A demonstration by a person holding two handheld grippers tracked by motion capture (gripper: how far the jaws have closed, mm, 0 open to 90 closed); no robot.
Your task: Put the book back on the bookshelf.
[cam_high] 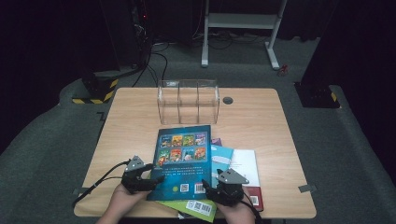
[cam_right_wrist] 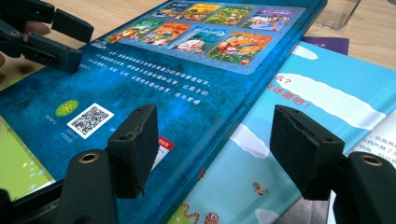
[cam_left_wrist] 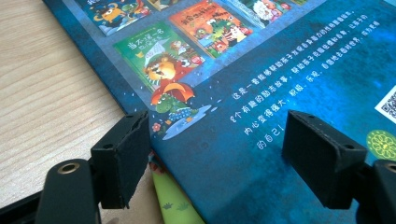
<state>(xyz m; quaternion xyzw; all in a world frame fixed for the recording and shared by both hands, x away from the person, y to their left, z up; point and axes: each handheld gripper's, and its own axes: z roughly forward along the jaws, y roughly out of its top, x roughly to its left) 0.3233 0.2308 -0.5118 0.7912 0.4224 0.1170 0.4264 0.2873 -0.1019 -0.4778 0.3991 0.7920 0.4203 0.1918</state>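
I see a dark blue book (cam_high: 182, 158) with a grid of bright cartoon covers, white text lines and a white QR code. Under it sit a lime green book (cam_high: 196, 208), a light blue book (cam_right_wrist: 299, 140) with white cloud streaks, and a white-and-maroon book (cam_high: 250, 175). My claws are black, the desk (cam_high: 130, 116) pale wood grain.
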